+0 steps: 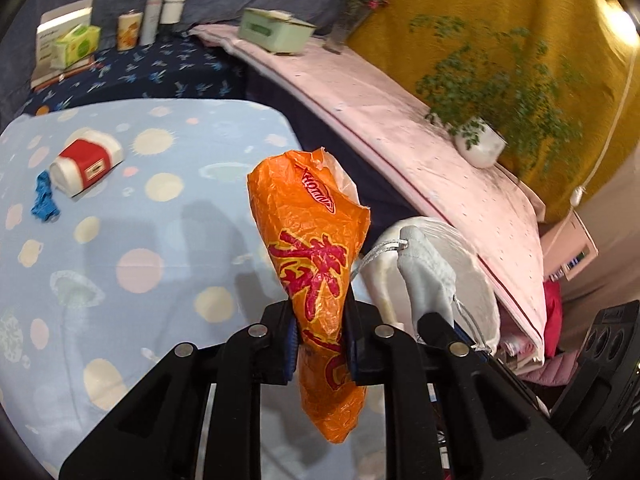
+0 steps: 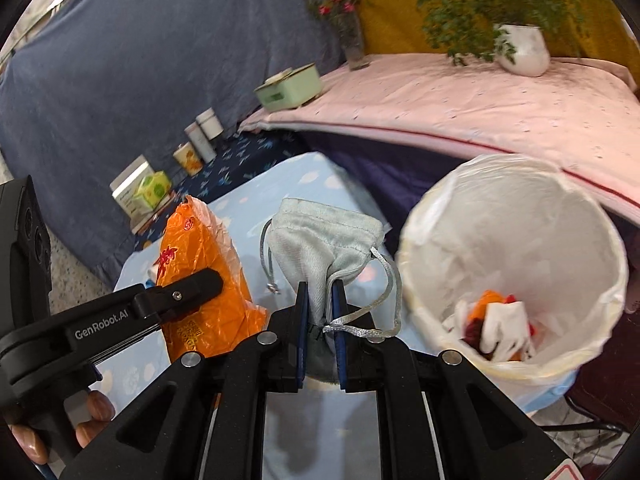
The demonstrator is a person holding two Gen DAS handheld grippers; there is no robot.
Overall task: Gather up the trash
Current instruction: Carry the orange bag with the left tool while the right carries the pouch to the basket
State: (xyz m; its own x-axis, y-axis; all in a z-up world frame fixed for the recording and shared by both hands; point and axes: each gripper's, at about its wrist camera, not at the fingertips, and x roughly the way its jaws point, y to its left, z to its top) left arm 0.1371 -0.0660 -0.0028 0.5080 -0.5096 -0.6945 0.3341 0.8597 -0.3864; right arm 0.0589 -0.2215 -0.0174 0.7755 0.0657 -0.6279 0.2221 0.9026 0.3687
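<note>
Clamping crinkled orange wrapper (image 1: 316, 264) in left gripper (image 1: 320, 344), grey drawstring pouch (image 2: 320, 248) in right gripper (image 2: 322, 320).
Standing upright, long axes running six to twelve o'clock.

One orange wrapper (image 1: 312, 264), one grey pouch (image 2: 320, 248), one lined bin (image 2: 516, 216), two potted plants (image 1: 480, 146).

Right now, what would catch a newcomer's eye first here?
The orange bag stands out, pinched in the left gripper above the blue dotted cloth. Beside it the right gripper clamps a grey pouch, next to the white-lined bin that already holds scraps.
</note>
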